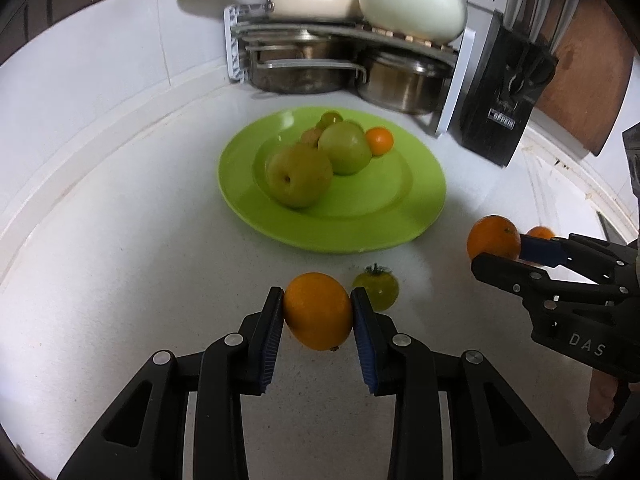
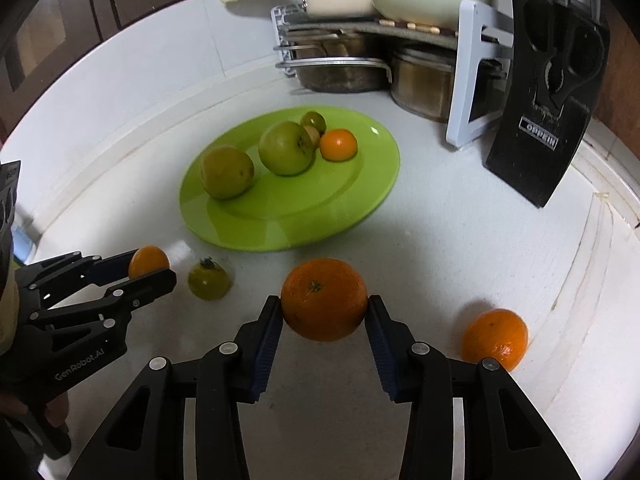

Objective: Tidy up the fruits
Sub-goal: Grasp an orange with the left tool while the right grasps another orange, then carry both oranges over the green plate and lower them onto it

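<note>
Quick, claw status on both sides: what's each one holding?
Left claw: closed on a smooth orange.
Right claw: closed on a dimpled orange.

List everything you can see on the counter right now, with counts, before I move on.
Plate: 1, lime green, middle of the white counter.
Large green fruits: 2, yellow-green, on the plate.
Small orange: 1, on the plate, far side.
Small fruits at back of plate: 2, one green, one brownish, partly hidden.
Green tomato: 1, on the counter before the plate.
Loose orange: 1, on the counter, right.
Held oranges: 2, one per gripper.
Pot rack: 1, white, back, with steel pots and cream cookware.
Knife block: 1, black, back right.
Left gripper: shut on an orange.
Right gripper: shut on an orange.
</note>
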The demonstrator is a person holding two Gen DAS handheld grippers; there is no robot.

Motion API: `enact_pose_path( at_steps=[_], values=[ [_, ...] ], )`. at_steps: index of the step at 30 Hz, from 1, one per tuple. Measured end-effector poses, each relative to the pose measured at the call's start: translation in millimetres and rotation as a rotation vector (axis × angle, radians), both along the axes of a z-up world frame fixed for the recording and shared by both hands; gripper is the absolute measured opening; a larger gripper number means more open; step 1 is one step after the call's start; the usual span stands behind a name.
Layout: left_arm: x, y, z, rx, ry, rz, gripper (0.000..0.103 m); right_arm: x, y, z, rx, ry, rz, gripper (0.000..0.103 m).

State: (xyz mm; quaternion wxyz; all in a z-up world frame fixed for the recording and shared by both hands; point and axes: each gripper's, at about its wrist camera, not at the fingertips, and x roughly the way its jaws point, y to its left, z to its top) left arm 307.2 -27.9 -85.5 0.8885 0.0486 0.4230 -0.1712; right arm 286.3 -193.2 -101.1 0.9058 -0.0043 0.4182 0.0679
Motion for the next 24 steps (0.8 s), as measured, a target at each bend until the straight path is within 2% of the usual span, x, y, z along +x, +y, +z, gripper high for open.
enact_pose_path(
  at_steps=[8, 14, 24],
  values=[
    [-7, 6, 32, -0.025, -0.084, -0.013, 0.034, -5, 7, 27, 0.015, -0.06, 0.025, 0.044],
    [2, 5, 48, -0.022, -0.135, -0.013, 0.034, 8, 10, 42, 0.024, -0.096, 0.042, 0.044],
    [33, 6, 58, -0.022, -0.16, -0.007, 0.034, 36, 20, 55, 0.002, -0.114, 0.057, 0.044]
  ],
)
